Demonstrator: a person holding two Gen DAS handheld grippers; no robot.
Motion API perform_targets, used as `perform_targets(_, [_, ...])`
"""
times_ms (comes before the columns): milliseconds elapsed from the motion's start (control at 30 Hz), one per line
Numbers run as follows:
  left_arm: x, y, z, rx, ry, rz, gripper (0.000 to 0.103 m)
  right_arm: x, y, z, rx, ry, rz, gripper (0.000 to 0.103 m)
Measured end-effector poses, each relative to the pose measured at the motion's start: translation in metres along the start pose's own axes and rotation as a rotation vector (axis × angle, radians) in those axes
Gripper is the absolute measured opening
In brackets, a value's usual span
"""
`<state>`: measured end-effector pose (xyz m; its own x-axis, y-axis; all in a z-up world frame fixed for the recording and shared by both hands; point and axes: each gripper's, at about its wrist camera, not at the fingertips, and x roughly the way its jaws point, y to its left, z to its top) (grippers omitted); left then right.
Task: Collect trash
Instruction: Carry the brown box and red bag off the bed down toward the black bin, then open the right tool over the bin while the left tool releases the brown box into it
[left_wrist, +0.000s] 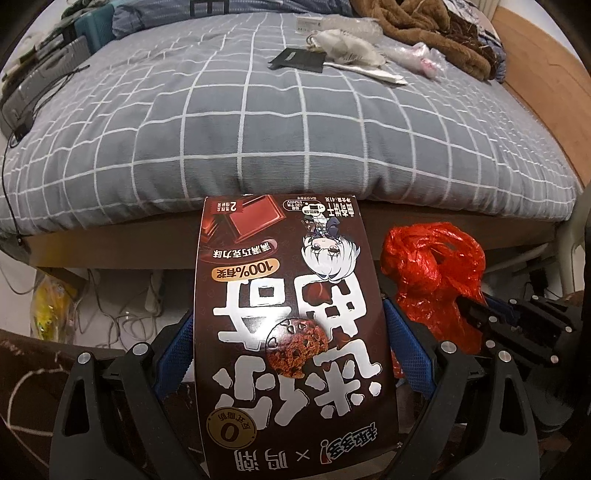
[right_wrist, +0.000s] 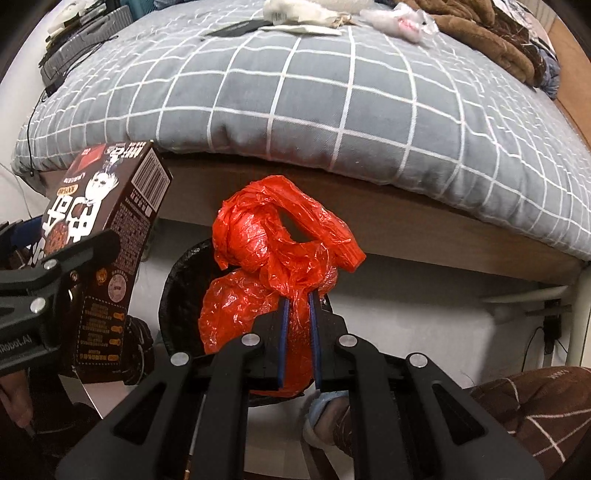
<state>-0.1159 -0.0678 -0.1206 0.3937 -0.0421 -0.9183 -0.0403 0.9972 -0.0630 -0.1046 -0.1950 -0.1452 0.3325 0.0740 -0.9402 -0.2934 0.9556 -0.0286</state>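
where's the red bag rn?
Right wrist view, centre: red plastic bag pinched in the right gripper, above the black bin, below the bed edge.

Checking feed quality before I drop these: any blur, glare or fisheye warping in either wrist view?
Left wrist: sharp; the brown chocolate-biscuit box fills the centre, the grey checked bedspread bulges from fisheye, corners go dark. Right wrist: the crumpled red plastic bag shows small glints; far bed clutter is soft, and the black-lined bin is dim.

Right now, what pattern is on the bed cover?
The bed cover is grey with a white grid of squares, clearest in the left wrist view.
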Motion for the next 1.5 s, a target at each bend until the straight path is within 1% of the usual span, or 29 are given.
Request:
perform_targets(167, [0.009,0.004,0.003,-0.001,0.017,0.01,0.091,0.013,0.004,0.007,-0.007,0.02,0.001,0.01])
perform_targets(500, [0.012,0.015,0.004,-0.018,0.027,0.034,0.091,0.028,0.015,0.013,-0.035,0.043,0.014,0.01])
perform_targets(633, [0.011,0.021,0.002,-0.03,0.029,0.041,0.091,0.03,0.014,0.016,-0.045,0.039,0.009,0.016])
perform_targets(667, [0.011,0.022,0.002,-0.032,0.029,0.04,0.091,0.03,0.013,0.016,-0.045,0.039,0.009,0.018])
perform_targets(767, [0.011,0.02,0.003,-0.031,0.031,0.04,0.091,0.029,0.007,0.012,-0.033,0.028,0.001,0.03])
perform_targets(833, [0.012,0.016,0.004,-0.026,0.032,0.038,0.091,0.026,0.001,0.013,-0.018,0.021,-0.004,0.04])
perform_targets(867, [0.012,0.014,0.004,-0.022,0.033,0.037,0.091,0.024,-0.002,0.015,-0.009,0.016,-0.006,0.044])
perform_targets(900, [0.013,0.012,0.005,-0.018,0.035,0.036,0.091,0.019,-0.007,0.017,0.002,0.01,-0.011,0.051])
perform_targets(933, [0.014,0.012,0.005,-0.014,0.037,0.034,0.091,0.018,-0.011,0.018,0.012,0.003,-0.013,0.055])
perform_targets(967, [0.014,0.012,0.006,-0.011,0.039,0.033,0.091,0.016,-0.017,0.019,0.024,-0.004,-0.015,0.057])
perform_targets(1033, [0.015,0.011,0.007,-0.003,0.042,0.029,0.091,0.011,-0.027,0.022,0.037,-0.016,-0.019,0.066])
perform_targets(1067, [0.016,0.01,0.008,0.0,0.043,0.028,0.091,0.009,-0.031,0.023,0.042,-0.023,-0.024,0.068])
perform_targets(1133, [0.016,0.011,0.009,0.007,0.045,0.022,0.091,0.006,-0.034,0.021,0.049,-0.034,-0.033,0.076])
perform_targets(1233, [0.016,0.012,0.009,0.017,0.048,0.014,0.091,0.0,-0.045,0.018,0.069,-0.051,-0.053,0.084])
perform_targets(1333, [0.017,0.011,0.009,0.028,0.05,0.006,0.091,0.0,-0.054,0.017,0.093,-0.057,-0.068,0.09])
perform_targets(1500, [0.017,0.004,0.008,0.046,0.051,-0.004,0.091,-0.005,-0.063,0.014,0.132,-0.069,-0.082,0.093])
